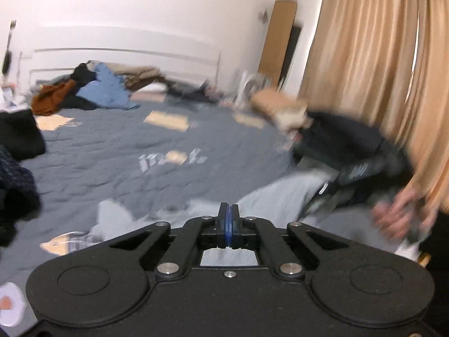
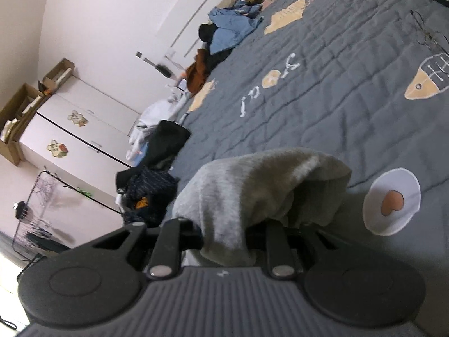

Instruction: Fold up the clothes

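White walls, peach curtain, grey quilted bed, white wardrobe topped with cardboard boxes

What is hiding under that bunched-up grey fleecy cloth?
The bunched-up grey fleecy cloth drapes over the right gripper, so its fingertips are covered. Beneath it lies the grey quilted bedspread. Anything else underneath is hidden.
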A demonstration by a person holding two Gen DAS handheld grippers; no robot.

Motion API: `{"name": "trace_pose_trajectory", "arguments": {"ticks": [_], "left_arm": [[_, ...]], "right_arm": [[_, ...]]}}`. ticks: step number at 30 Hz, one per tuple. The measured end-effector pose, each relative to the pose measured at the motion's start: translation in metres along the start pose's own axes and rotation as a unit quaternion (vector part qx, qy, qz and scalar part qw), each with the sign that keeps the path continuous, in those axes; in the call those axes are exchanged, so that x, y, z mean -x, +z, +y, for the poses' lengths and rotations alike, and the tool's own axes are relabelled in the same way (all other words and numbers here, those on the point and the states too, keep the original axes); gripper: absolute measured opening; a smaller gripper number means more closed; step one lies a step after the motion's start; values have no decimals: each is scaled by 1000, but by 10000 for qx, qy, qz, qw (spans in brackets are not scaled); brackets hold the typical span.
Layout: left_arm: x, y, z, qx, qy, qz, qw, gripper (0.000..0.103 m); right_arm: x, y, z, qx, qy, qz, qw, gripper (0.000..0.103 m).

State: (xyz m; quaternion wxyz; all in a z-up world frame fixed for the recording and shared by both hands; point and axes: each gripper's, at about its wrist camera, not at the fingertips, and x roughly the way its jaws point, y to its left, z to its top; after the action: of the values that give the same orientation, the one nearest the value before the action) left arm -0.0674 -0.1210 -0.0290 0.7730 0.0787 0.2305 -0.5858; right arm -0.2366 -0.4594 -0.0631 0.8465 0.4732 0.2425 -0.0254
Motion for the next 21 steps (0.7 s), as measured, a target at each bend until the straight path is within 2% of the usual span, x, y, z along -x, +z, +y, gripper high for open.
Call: {"name": "trace_pose_trajectory", "arguments": {"ticks": [1, 3, 6, 8, 9, 10, 12, 15, 17, 18, 19, 21], "left_arm": [[-7, -4, -8, -264, 104, 205, 9994, 1], [-24, -13, -21, -574, 76, 608, 9965, 2], [-39, -27, -42, -1006, -78, 948, 9904, 2], [-48, -37, -53, -1224, -201, 1133, 9858, 8], [-51, -42, -57, -1313, -200, 1212, 9837, 21], [-53, -46, -60, -1423, -144, 1241, 9819, 40], [-59, -55, -64, -1690, 55, 1316, 9768, 54], [-71, -69, -68, -2080, 533, 1491, 9652, 54], [-80, -76, -66, -2234, 899, 1648, 9565, 51], [-84, -79, -65, -2319, 1072, 1729, 9512, 36], [-88, -82, -63, -2407, 1221, 1794, 9460, 17], [-87, -78, -53, -2239, 1274, 1791, 9495, 10]], "right_arm": [[-1, -1, -1, -27, 21, 2, 10000, 22], [-1, 1, -1, -30, -5, -12, 10000, 22], [-1, 2, 0, -43, 52, -32, 10000, 22], [-2, 1, 0, -42, 50, -30, 10000, 22], [-2, 1, 0, -42, 44, -25, 10000, 22], [-1, 1, -1, -56, 43, -25, 10000, 22], [-1, 1, -2, -66, 40, -15, 10000, 22], [0, 0, -1, -58, 48, -8, 10000, 22], [0, 0, 0, -34, 56, -4, 10000, 22], [0, 0, 0, -22, 65, -1, 10000, 22], [0, 0, 1, -11, 84, 5, 10000, 22], [-1, 0, 2, 20, 96, 35, 9999, 22]]}}
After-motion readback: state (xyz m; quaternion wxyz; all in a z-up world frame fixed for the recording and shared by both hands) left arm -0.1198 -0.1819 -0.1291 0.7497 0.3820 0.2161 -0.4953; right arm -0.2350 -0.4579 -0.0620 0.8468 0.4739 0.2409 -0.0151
